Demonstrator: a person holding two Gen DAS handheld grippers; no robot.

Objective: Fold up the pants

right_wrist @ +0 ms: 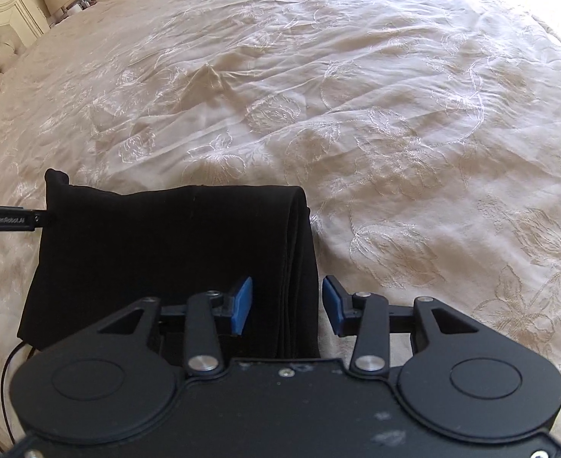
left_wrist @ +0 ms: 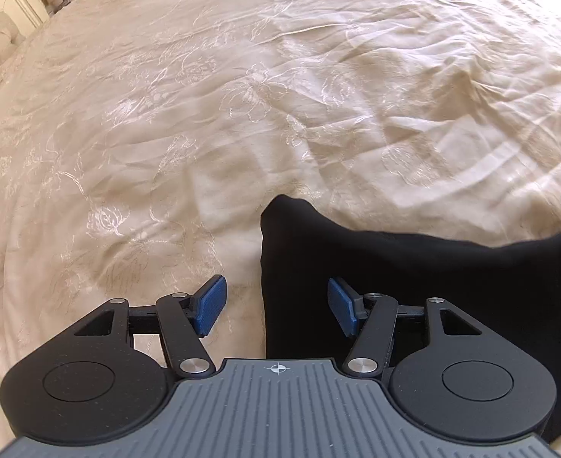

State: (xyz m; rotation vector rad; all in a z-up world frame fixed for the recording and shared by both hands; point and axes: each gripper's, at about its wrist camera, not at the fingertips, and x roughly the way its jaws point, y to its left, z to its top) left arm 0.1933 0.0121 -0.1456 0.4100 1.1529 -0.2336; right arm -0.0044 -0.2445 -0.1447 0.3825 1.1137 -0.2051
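Pants [right_wrist: 166, 259] between (parted) right gripper [right_wrist: 286, 305] fingers

Bright daylight from the right, blown-out glare there, fisheye-curved edges.

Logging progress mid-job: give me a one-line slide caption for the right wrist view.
Open right hand-held gripper straddles the layered edge of folded black pants on an embroidered cream bedspread.

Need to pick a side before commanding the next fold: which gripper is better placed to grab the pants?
Probably right: the right gripper, open, straddles the layered edge of the pants. The left gripper mostly spans bedspread.
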